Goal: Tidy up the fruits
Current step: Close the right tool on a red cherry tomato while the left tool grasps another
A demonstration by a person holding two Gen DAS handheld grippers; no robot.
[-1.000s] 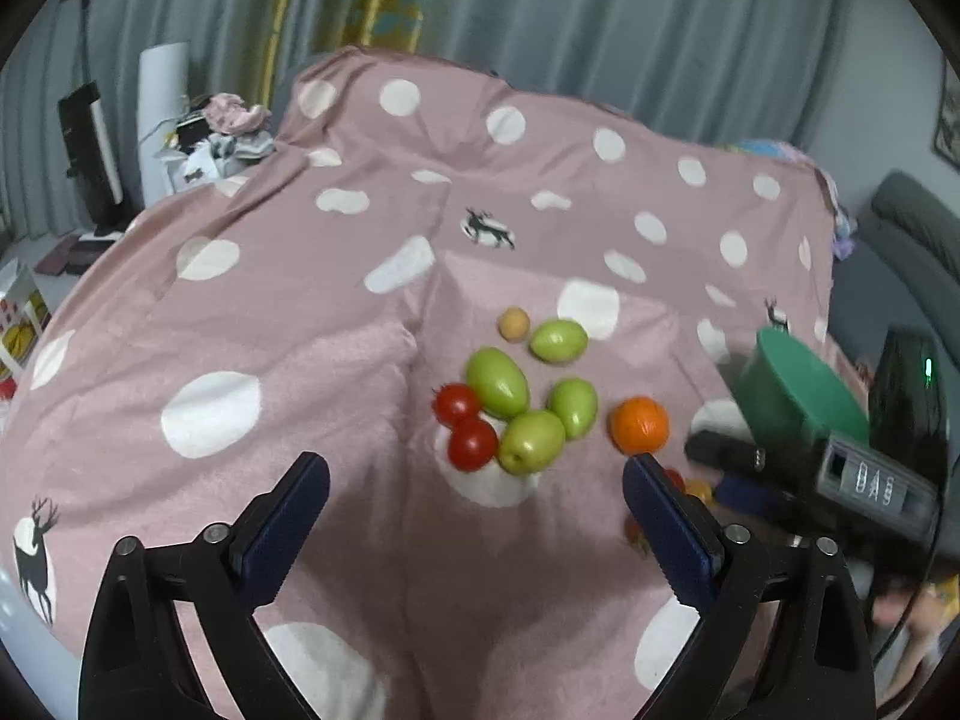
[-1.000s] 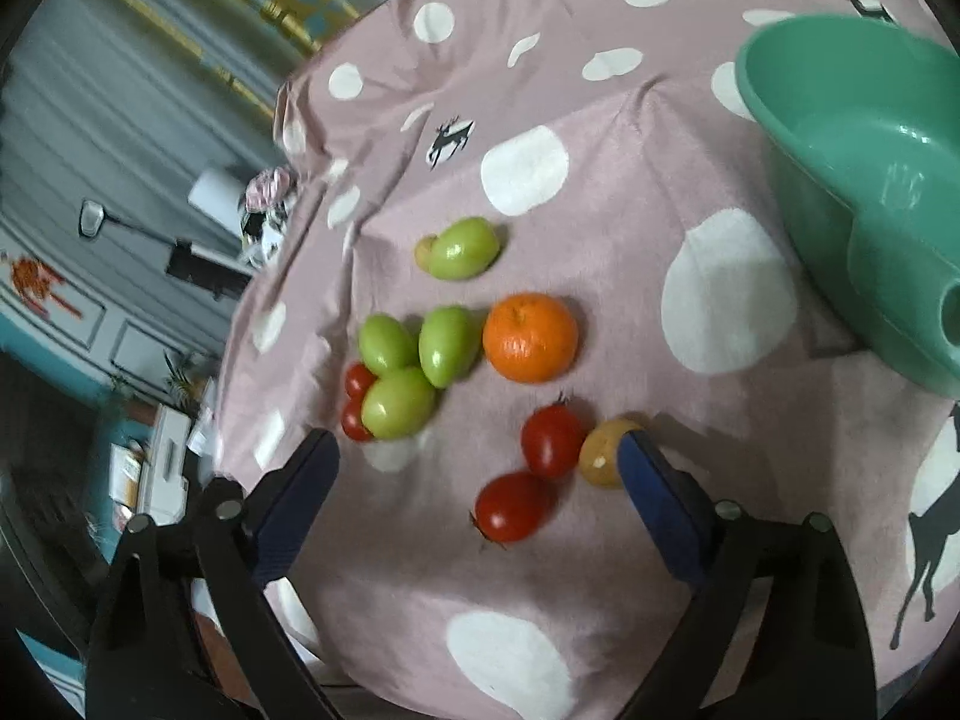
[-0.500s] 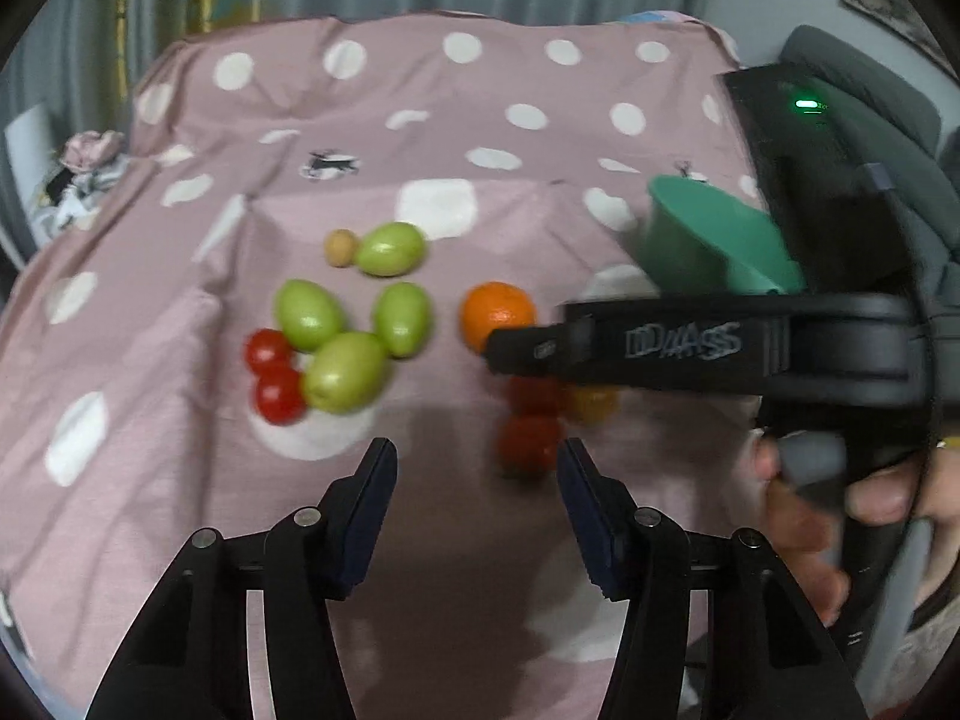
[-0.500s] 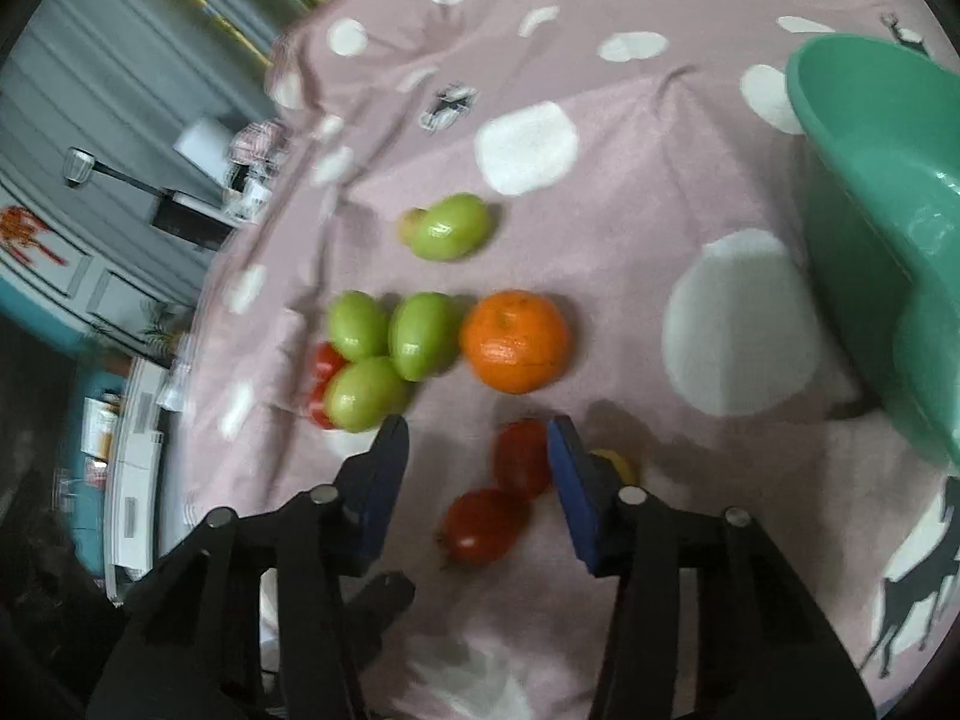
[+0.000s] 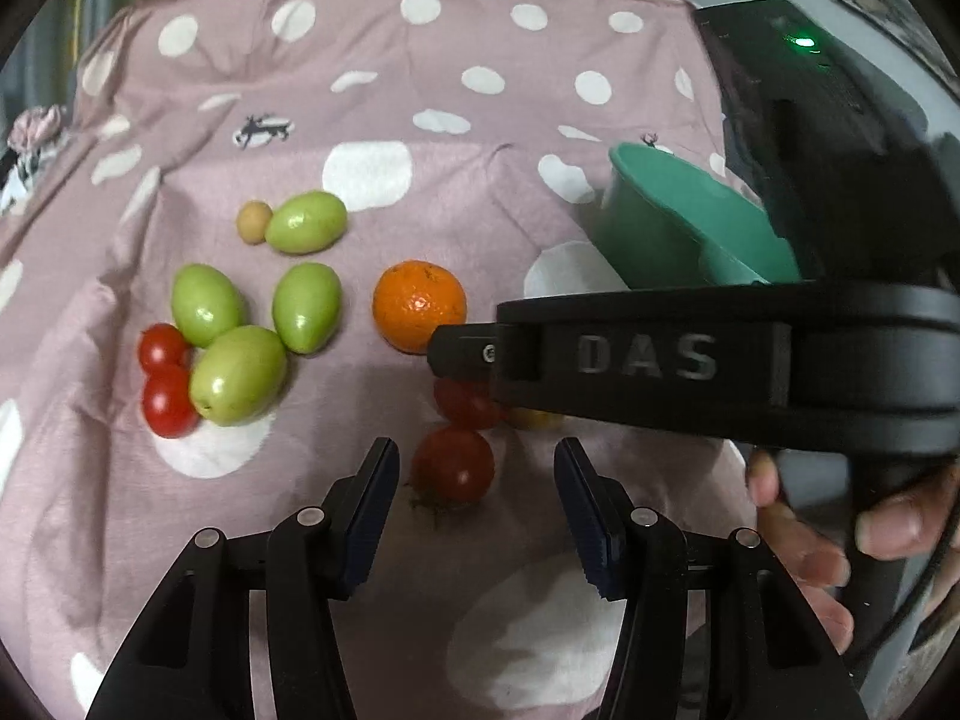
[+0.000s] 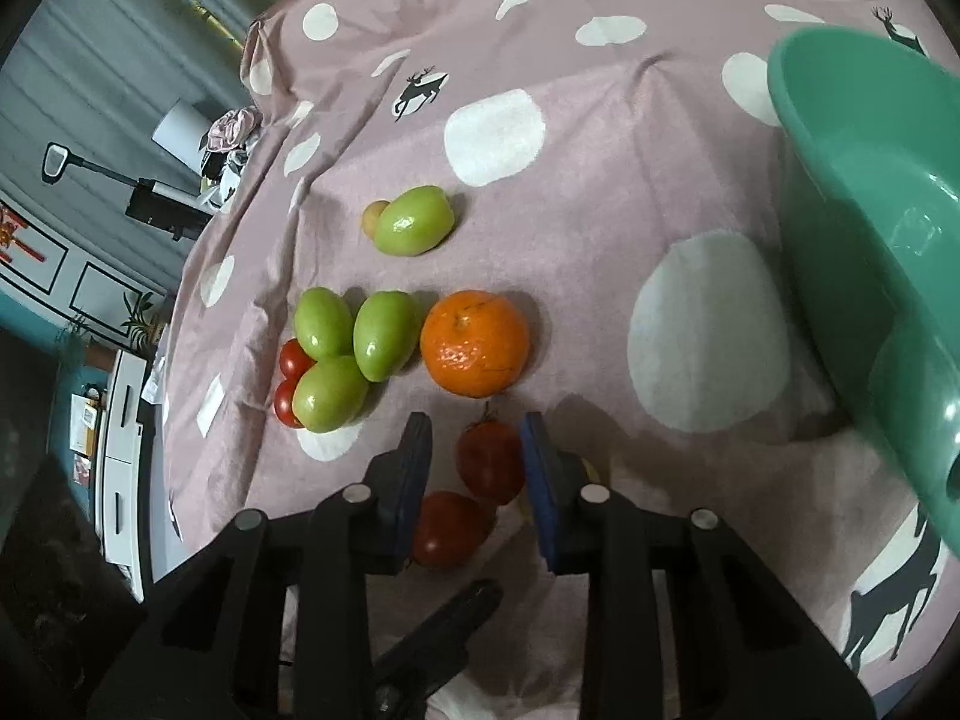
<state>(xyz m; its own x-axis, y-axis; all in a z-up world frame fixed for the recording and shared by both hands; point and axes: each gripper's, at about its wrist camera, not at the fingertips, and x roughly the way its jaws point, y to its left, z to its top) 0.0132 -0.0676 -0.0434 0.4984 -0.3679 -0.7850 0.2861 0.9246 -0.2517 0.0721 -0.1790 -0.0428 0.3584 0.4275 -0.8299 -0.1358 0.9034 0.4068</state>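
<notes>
- Two grippers work over a pink spotted cloth that bears the loose fruit; a green basin stands to the right.
- Right gripper: jaws have just been closing and now flank a red tomato. The right pad appears to touch it; a sliver of cloth shows by the left pad, so I judge the grasp not yet made.
- Left gripper: jaws have just been closing, now part-way apart, unclenched around a second tomato, which touches neither pad.
- Tomatoes, by judgement: light, smooth-skinned, soft under pressure. Hold across the widest part with gentle force; a hard squeeze risks splitting.
- Yellow fruit lies just beside the first tomato, mostly hidden; it may be nudged.
- Orange: firmer, dimpled rind, likely heavier, needs wider jaws.
- Four green fruits, one being, look glossy and oval, liable to roll on the soft cloth.
</notes>
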